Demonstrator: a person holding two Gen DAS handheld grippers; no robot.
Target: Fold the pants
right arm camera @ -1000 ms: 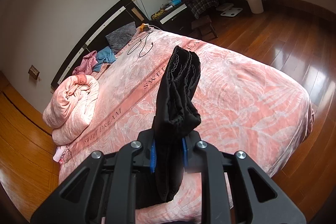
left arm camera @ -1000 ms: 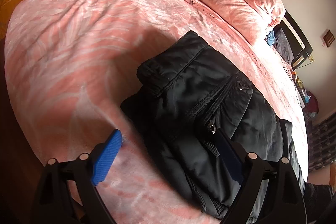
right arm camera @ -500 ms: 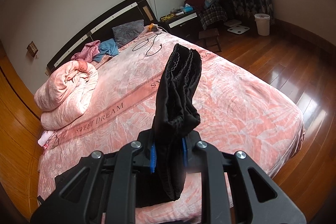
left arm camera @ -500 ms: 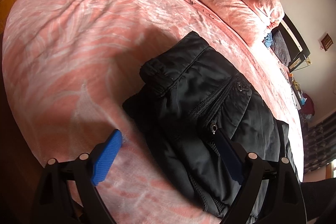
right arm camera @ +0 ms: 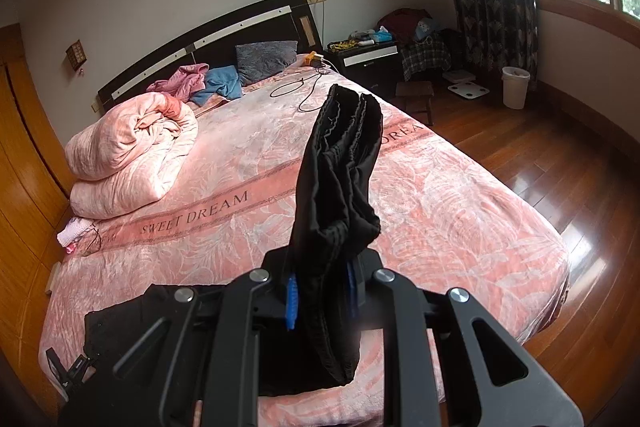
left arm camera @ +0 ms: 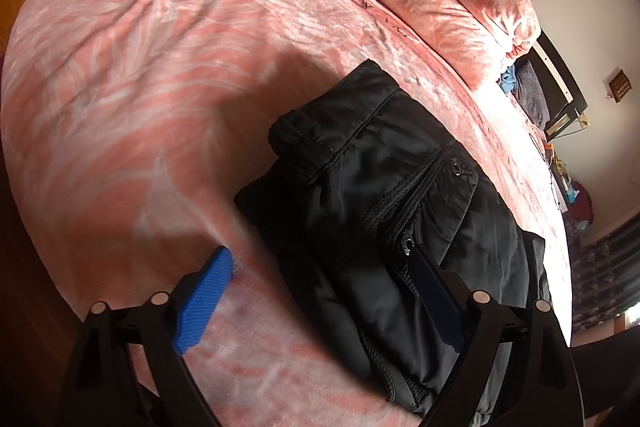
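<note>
Black pants (left arm camera: pixel 384 195) lie on the pink bed, waist end with a zip pocket and snaps facing my left wrist camera. My left gripper (left arm camera: pixel 320 295) is open, low over the waist end, its right finger resting on the fabric and its left finger over the bedspread. My right gripper (right arm camera: pixel 320 291) is shut on the bunched leg ends of the pants (right arm camera: pixel 340 167), holding them up above the bed. The waist end (right arm camera: pixel 120 311) lies flat at the lower left of the right wrist view.
The pink bedspread (right arm camera: pixel 440 211) covers a wide bed. A rolled pink duvet (right arm camera: pixel 128 155) lies near the dark headboard (right arm camera: pixel 208 39), with loose clothes and a cable beside it. A wooden floor (right arm camera: pixel 560 155), nightstand and white bin are to the right.
My right gripper has risen and tilted up with the leg ends, showing more of the room and window. My left gripper has stayed almost in place over the waist end.
</note>
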